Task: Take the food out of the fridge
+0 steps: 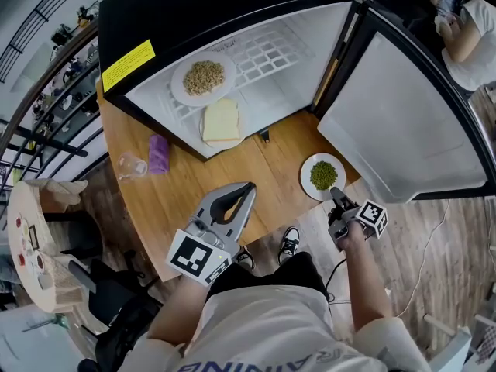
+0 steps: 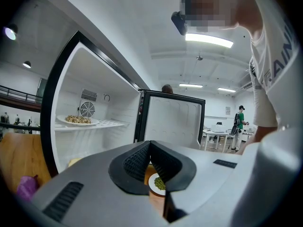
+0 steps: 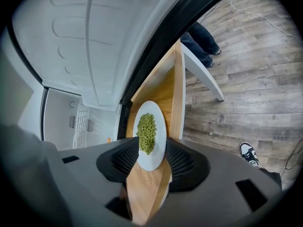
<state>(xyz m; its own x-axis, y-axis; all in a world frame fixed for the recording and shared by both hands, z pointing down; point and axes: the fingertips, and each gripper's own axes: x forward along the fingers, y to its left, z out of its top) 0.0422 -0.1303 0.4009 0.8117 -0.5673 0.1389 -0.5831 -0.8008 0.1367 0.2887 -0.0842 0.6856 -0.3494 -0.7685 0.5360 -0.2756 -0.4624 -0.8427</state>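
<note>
A white plate of green peas (image 1: pixel 322 176) sits on the wooden table (image 1: pixel 194 196) near its edge, just outside the open fridge (image 1: pixel 256 60). My right gripper (image 1: pixel 335 194) is at the plate's near rim and stands open. In the right gripper view that rim (image 3: pixel 150 134) and the table edge lie between the jaws. Inside the fridge, a plate of grains (image 1: pixel 203 78) rests on the wire shelf. Slices of bread (image 1: pixel 222 122) lie below it. My left gripper (image 1: pixel 249 186) hovers over the table, shut and empty, and points toward the fridge (image 2: pixel 94 126).
The fridge door (image 1: pixel 403 122) stands wide open on the right, above the pea plate. A purple cloth (image 1: pixel 159 153) and a clear glass (image 1: pixel 132 165) lie on the table to the left. The table edge runs close to the person's shoes (image 1: pixel 288 245).
</note>
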